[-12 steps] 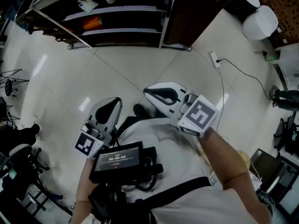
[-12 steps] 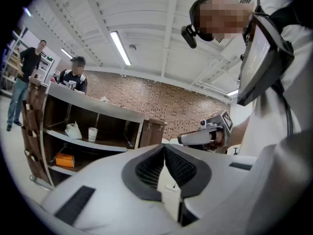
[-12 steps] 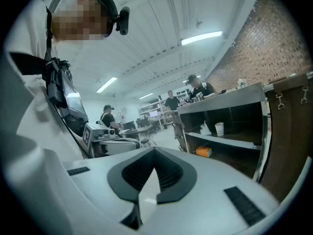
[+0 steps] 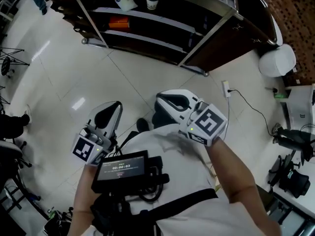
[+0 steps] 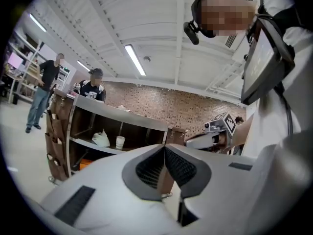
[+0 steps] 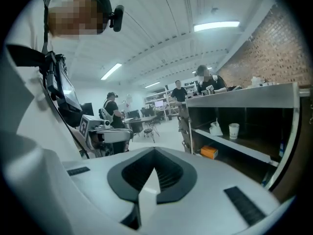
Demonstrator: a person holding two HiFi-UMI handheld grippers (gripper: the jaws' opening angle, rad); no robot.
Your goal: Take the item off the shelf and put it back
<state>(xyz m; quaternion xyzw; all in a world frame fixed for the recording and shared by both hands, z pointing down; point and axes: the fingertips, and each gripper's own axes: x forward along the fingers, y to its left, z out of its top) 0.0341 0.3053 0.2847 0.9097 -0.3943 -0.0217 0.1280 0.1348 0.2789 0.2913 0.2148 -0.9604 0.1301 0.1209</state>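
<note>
The shelf (image 4: pixel 182 24) stands well ahead of both tools. The right hand-held gripper (image 4: pixel 159 99) is nearer the shelf and the left hand-held gripper (image 4: pixel 117 104) is further back. Both have their jaws closed together on nothing. On the shelf's upper board rest a white bag (image 4: pixel 125 0) and a paper cup (image 4: pixel 152 1), with an orange box (image 4: pixel 119 22) on the board below. Any of these may be the item, so the next move is probably a forward reach.

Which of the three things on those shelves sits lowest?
The small orange box: it lies one level below the white paper cup and the crumpled white bag, which stand side by side.
</note>
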